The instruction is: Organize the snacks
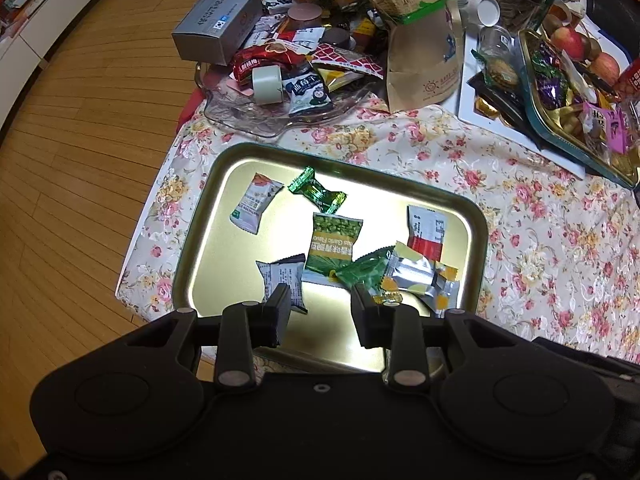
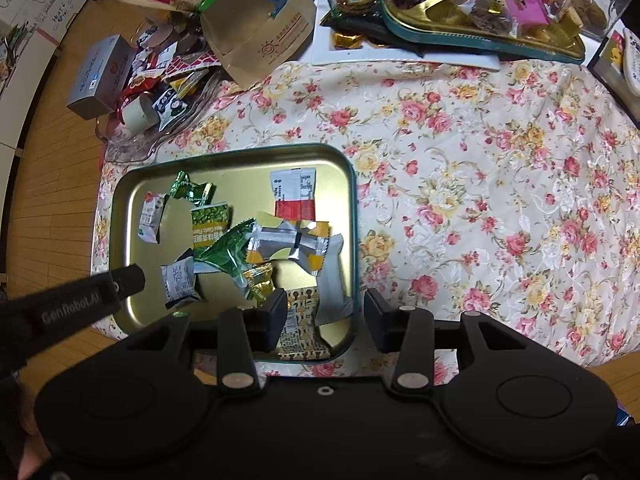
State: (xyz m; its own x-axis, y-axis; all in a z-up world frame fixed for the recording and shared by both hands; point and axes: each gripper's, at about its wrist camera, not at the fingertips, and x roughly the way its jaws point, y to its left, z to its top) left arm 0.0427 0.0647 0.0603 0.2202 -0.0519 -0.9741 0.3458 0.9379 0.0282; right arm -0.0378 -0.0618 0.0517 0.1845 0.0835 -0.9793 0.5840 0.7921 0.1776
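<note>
While both our grippers, left gripper [image 1: 320,312] and right gripper [image 2: 326,320], hang open and empty, we judge the green pea packet [image 1: 334,250] light and crinkly, best pinched at its sealed edge.

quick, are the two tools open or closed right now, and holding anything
Left tool: open, holding nothing.
Right tool: open, holding nothing.

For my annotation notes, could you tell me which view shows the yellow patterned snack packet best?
The right wrist view: the yellow patterned packet lies at the tin's near edge, beside the right gripper. The left wrist view hides it.
</note>
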